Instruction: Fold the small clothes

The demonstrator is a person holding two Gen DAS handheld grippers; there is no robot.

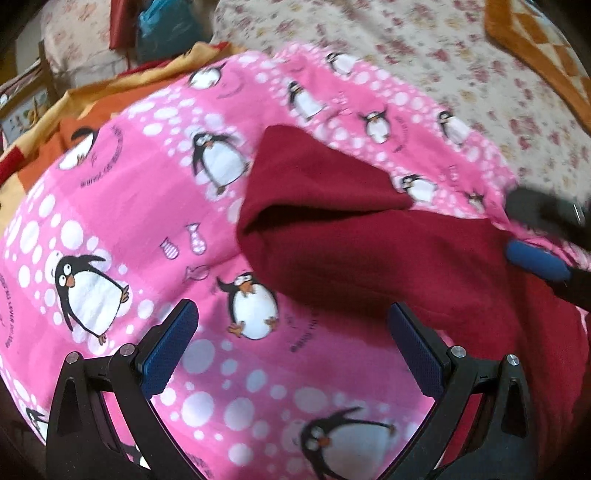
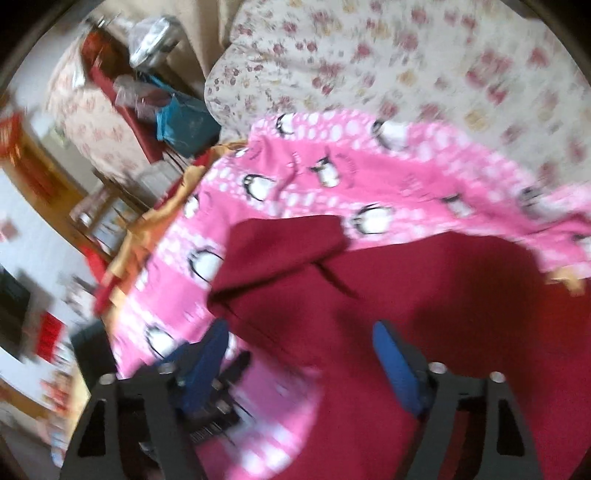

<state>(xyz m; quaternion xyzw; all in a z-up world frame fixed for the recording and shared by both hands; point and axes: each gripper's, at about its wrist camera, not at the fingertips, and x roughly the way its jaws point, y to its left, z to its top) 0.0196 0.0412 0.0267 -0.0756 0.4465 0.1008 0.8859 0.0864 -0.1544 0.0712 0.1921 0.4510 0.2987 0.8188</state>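
A dark red garment lies on a pink penguin blanket, with one part folded over near its top. My left gripper is open above the blanket, just left of the garment, with nothing between its fingers. My right gripper hovers open over the garment's near left part, and its pads press on nothing. The left wrist view shows a blue fingertip of the right gripper at the garment's right side. The right wrist view is blurred.
The blanket lies on a floral sheet. An orange checked cloth is at the far right, and a yellow-orange cloth sticks out at the left. A blue bag and furniture stand beyond the bed's left edge.
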